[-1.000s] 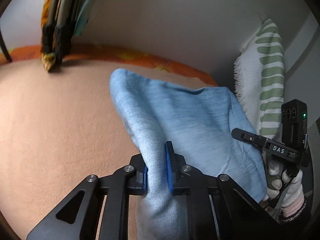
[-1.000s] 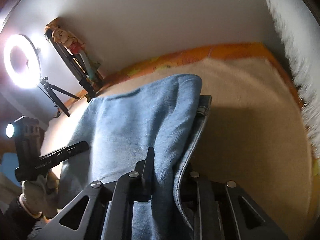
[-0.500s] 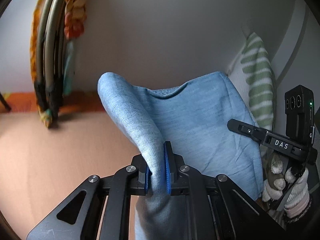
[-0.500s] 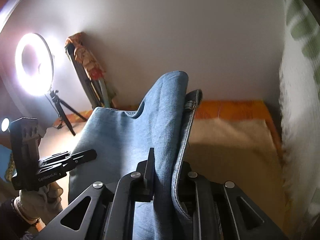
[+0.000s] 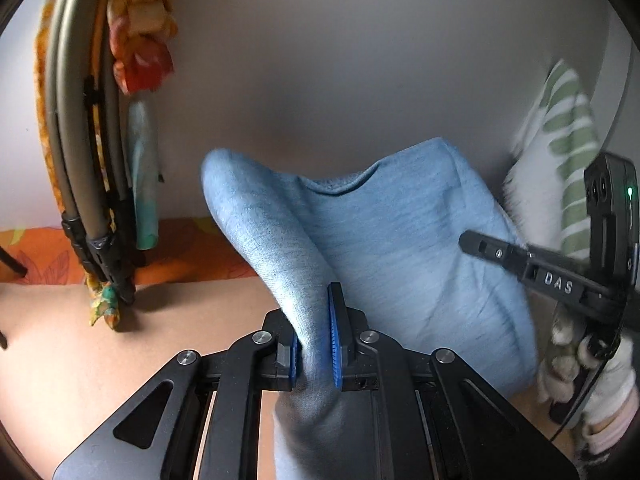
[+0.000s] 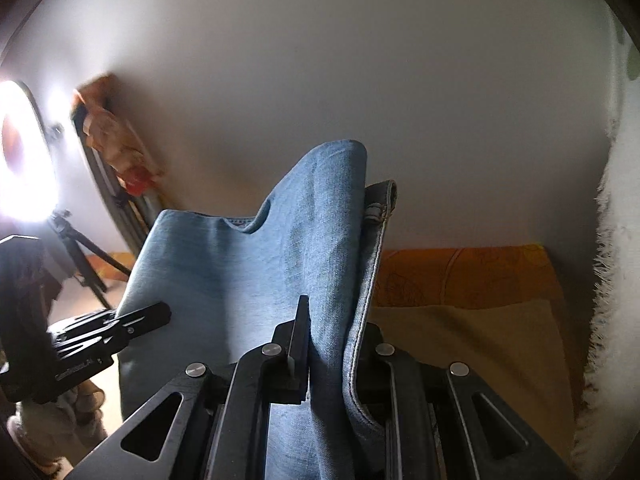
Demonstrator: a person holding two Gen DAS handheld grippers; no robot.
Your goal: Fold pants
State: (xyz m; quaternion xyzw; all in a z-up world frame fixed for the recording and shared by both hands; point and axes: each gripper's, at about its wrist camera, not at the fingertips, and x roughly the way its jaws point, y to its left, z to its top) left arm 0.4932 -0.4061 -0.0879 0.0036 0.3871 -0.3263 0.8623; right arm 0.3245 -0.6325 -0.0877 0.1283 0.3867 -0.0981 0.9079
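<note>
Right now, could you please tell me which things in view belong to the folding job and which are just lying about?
Job:
- pants
- left gripper, shut on them
- right gripper, shut on them

Lying about:
- ring light
- tripod
- striped towel

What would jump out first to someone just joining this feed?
The light blue denim pants, held up in front of the wall, fill the middle of both views. The left gripper and right gripper are each shut on a bunched edge. A glaring ring light sits far left in the right view.
</note>
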